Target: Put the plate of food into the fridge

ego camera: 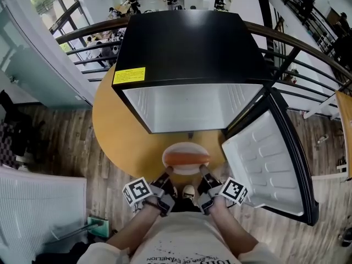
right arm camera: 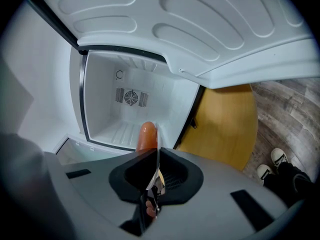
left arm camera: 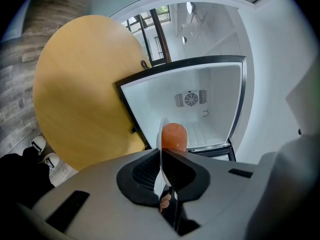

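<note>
Fridge [ego camera: 187, 43] stands on the round wooden counter [ego camera: 118, 131], its door [ego camera: 264, 164] swung fully open to the fridge's right, white cavity exposed. Plate [ego camera: 185, 171] is held in the air just in front of the fridge opening, outside the cavity, level, carrying an orange-brown piece of food [ego camera: 186, 157]. Left hand-held gripper [ego camera: 168, 172] is clamped on the plate's near-left rim; the left gripper view shows both jaws pressed onto the thin rim seen edge-on. Right hand-held gripper [ego camera: 202, 171] is clamped on the near-right rim, jaws likewise pinched together on the plate edge in its own view. A fan grille [left arm camera: 190, 99] sits on the fridge's back wall. A yellow label [ego camera: 129, 75] is on the fridge top, front-left corner
</note>
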Demonstrator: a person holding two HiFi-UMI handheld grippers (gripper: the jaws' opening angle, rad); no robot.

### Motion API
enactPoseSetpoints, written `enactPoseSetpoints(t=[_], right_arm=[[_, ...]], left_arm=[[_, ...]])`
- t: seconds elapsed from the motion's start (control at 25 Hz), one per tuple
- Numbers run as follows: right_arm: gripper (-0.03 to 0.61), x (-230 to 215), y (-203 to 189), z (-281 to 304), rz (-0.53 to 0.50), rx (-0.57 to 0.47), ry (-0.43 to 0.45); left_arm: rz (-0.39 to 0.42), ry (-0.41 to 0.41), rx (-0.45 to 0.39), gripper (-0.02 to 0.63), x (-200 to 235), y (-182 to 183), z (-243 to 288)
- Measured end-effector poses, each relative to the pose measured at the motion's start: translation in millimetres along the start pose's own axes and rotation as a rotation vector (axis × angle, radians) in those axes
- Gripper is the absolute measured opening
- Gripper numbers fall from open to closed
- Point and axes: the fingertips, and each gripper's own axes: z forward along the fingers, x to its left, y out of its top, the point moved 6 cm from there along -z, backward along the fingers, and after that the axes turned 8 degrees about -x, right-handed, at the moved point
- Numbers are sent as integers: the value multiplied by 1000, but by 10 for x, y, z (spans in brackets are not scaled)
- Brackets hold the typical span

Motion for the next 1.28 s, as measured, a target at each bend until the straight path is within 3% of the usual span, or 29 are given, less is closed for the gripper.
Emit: enactPoseSetpoints(t=[0.76, 1.28], right_arm=[[35, -142, 98, 562, 19, -39, -21], [35, -370, 170, 932, 24, -75, -44]], left_arm=[[-15, -5, 14, 32, 195, 390, 487], [-49, 11, -43, 32, 442, 542, 801]])
